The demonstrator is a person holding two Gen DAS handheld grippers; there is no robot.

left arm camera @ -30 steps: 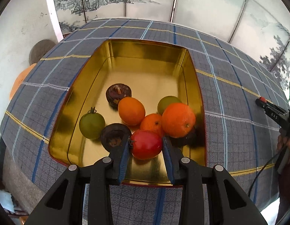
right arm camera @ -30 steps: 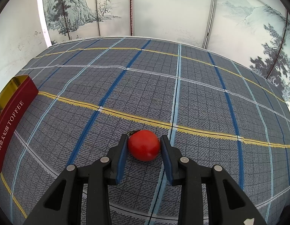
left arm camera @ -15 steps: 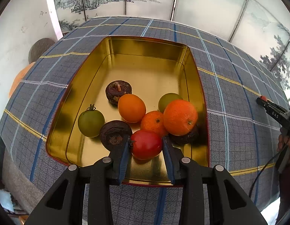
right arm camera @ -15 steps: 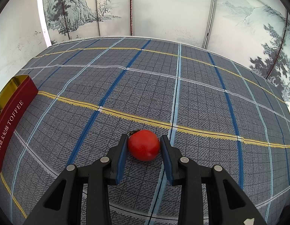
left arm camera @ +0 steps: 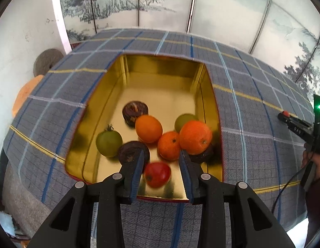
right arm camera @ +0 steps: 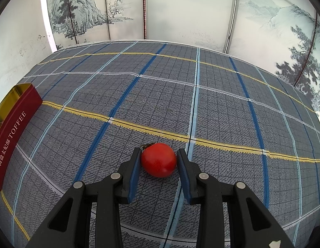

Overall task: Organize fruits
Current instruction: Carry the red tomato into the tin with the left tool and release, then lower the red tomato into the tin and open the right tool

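Left gripper point(left arm camera: 160, 173) fingers apart, red tomato point(left arm camera: 157, 174) dropping loose into tin point(left arm camera: 160, 66). Right gripper point(right arm camera: 157, 161) fingers clamp second tomato point(right arm camera: 158, 159): smooth, soft, squeeze lightly across its middle.

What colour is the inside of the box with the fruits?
Shiny gold inside the box; best seen from the left wrist.

Three oranges point(left arm camera: 148, 128), two red tomatoes point(left arm camera: 157, 174), one tin point(left arm camera: 160, 66)

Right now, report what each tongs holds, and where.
Right tongs: the cloth tomato, pinched by its two sides. Left tongs: nothing; the tin tomato sits loose between them.
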